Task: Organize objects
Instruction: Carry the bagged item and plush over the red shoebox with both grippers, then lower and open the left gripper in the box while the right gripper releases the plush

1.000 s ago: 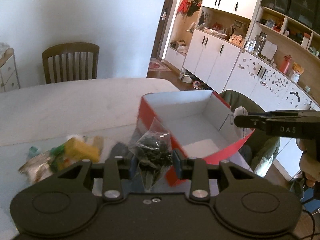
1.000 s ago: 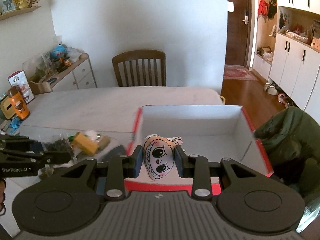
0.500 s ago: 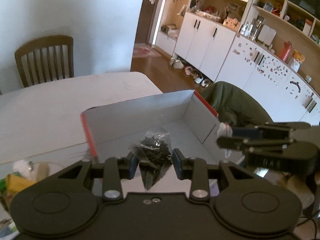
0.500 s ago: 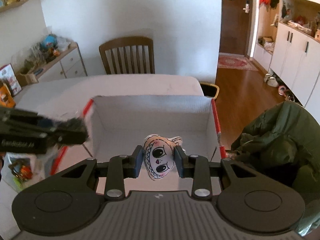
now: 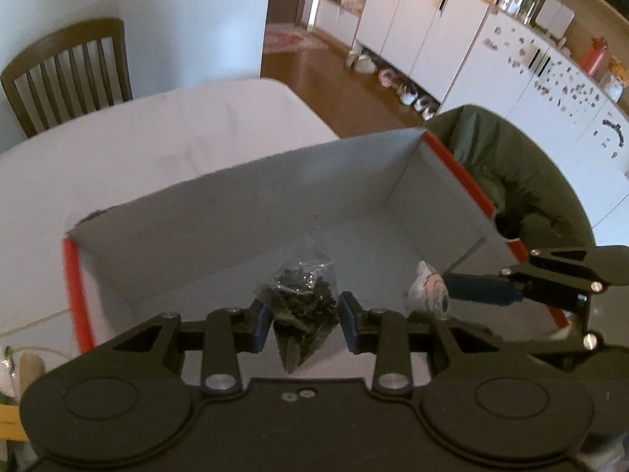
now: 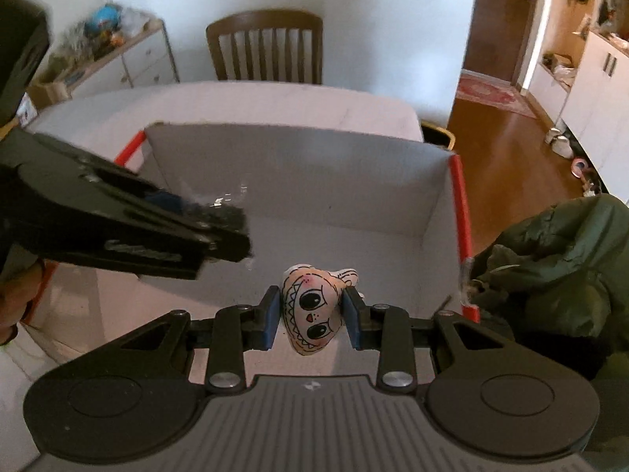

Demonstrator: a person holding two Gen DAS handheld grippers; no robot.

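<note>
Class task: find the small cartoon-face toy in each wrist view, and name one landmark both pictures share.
Left wrist view: cartoon-face toy at lower right, held by the right gripper over the box.
Right wrist view: toy at lower centre, between that gripper's fingers.
Shared landmark: the red-edged box.

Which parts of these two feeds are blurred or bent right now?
Right wrist view: the left gripper is smeared by motion blur, while the doll-face toy in the right gripper is sharp. Left wrist view: the bag of dark bits is fairly sharp, fisheye bows the box rim and the cabinets.
</note>
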